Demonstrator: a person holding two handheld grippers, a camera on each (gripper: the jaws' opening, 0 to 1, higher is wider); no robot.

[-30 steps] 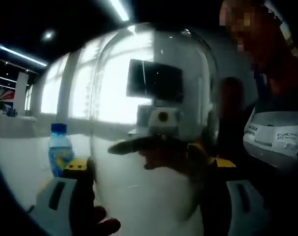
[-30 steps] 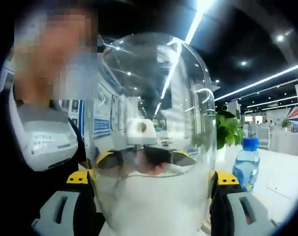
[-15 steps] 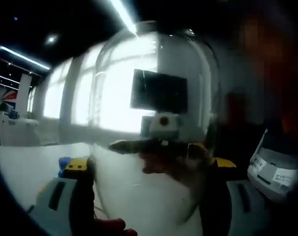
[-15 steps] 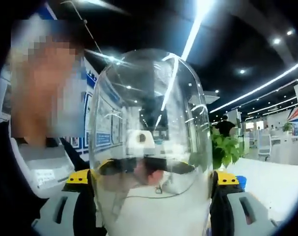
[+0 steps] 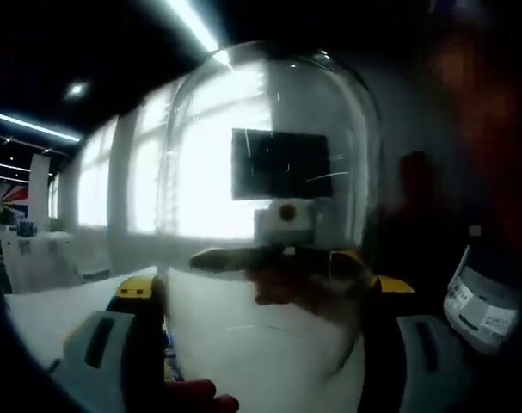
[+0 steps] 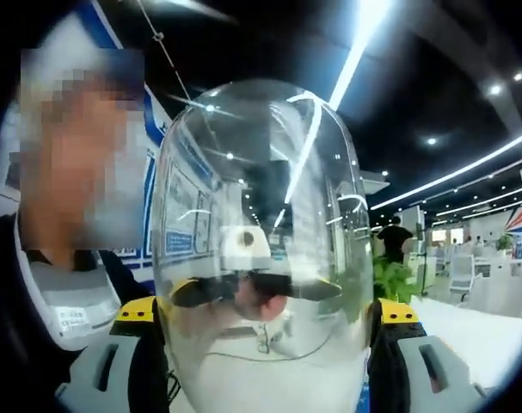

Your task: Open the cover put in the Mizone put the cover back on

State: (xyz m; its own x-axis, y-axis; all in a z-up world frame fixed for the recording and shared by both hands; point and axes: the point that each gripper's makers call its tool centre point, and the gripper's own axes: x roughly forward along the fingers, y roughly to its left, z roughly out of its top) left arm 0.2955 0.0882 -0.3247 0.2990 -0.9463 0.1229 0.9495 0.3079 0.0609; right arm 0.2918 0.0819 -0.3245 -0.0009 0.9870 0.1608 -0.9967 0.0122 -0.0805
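Observation:
A clear dome-shaped cover (image 5: 269, 198) stands upright between my left gripper's (image 5: 265, 348) grey, yellow-tipped jaws, which are shut on its sides. In the right gripper view the same cover (image 6: 261, 215) sits between my right gripper's (image 6: 265, 366) jaws, which are also shut on it. Each gripper shows through the plastic from the far side: the right gripper (image 5: 286, 258) and the left gripper (image 6: 252, 288). A sliver of blue and yellow, apparently the Mizone bottle (image 5: 168, 357), peeks out by the left jaw's inner edge.
A white table (image 5: 46, 314) stretches behind the cover and appears again as the table (image 6: 488, 331) in the right gripper view. A person in a white shirt (image 6: 71, 310) stands close behind the dome. A green plant (image 6: 396, 280) and chairs are farther back.
Both cameras have risen and tilted up with the cover between them. The bottle has dropped from beside the dome to the bottom edge of both views.

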